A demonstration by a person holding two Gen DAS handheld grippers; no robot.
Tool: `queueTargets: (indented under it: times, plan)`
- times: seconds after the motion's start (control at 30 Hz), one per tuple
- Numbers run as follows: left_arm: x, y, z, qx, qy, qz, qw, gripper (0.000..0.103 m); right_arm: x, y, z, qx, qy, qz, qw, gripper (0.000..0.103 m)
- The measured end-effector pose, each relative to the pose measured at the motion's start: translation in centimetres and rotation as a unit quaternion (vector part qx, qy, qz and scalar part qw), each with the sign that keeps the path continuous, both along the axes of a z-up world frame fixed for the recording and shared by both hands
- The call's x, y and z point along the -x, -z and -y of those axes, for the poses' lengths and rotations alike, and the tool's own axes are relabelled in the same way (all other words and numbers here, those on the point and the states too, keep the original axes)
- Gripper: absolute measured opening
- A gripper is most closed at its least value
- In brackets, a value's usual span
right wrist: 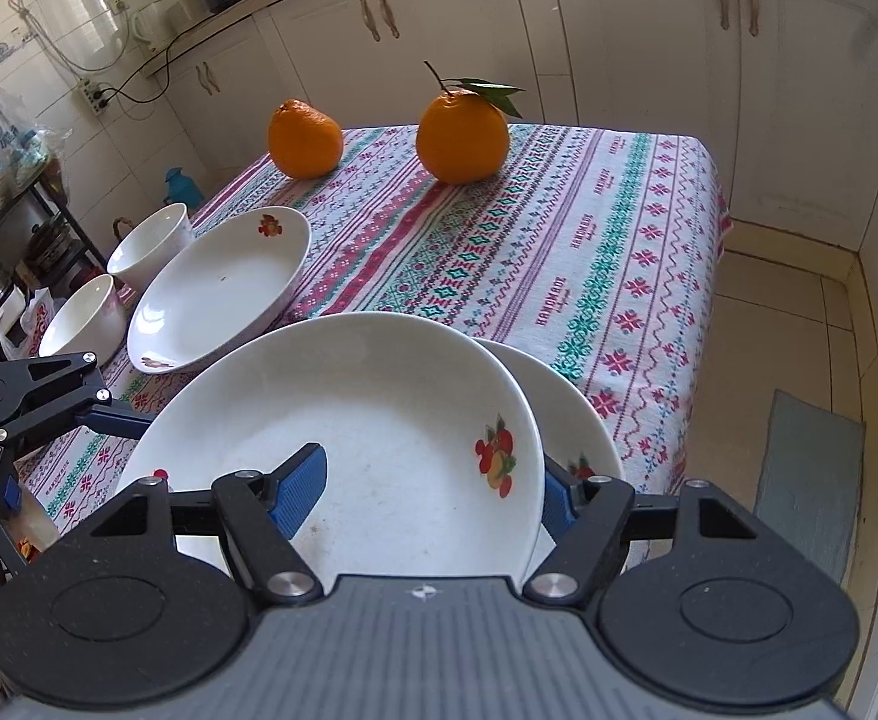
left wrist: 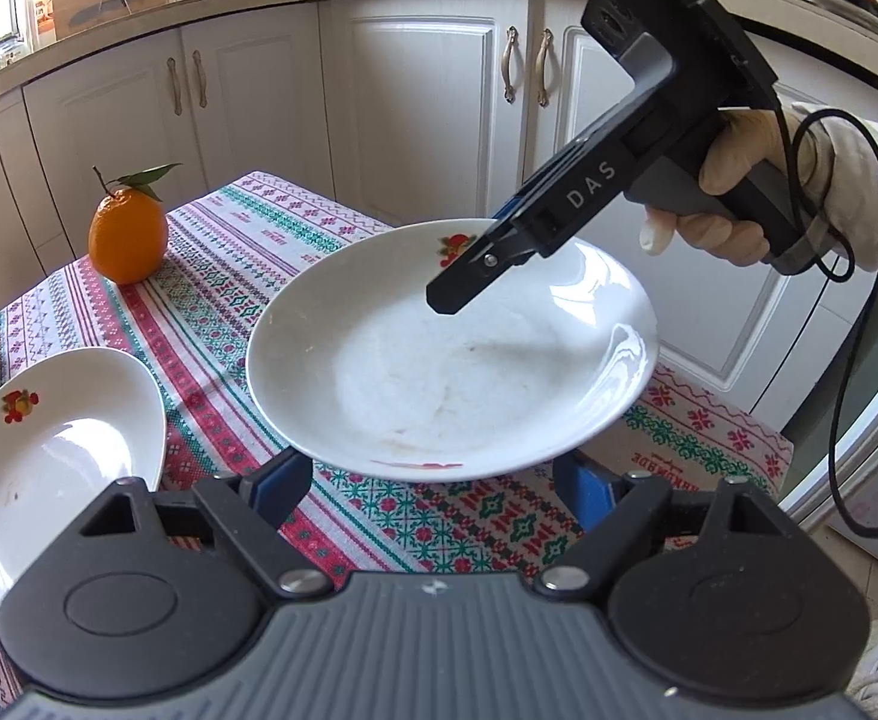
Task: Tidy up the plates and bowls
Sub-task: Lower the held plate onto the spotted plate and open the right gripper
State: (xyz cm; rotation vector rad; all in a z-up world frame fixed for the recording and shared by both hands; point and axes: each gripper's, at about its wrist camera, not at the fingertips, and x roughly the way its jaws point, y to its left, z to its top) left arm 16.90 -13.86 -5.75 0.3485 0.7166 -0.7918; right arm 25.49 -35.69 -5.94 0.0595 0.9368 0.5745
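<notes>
Top plate pinched by its rim in the right gripper, one pad inside, one beneath, raised and tilted over a second plate just past the fingertips. Left gripper spread wide at the near rim, holding nothing. Risks: thin rim grip slipping on glossy china, chipping the plate below; third plate and bowls ahead-left, oranges beyond.

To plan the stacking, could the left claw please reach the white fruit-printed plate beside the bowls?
Probably yes: the left claw is open, and the white fruit-printed plate lies close on its left with nothing between them.
</notes>
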Motion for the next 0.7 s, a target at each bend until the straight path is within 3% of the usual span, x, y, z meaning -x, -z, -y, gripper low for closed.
queueTargets:
  times: [0.7]
  plan:
    - [-0.4, 1.0, 1.2, -0.007, 0.018, -0.002, 0.9998, 0.087, 1.2, 0.7, 1.9, 0.009, 0.029, -0.008, 0.999, 0.077]
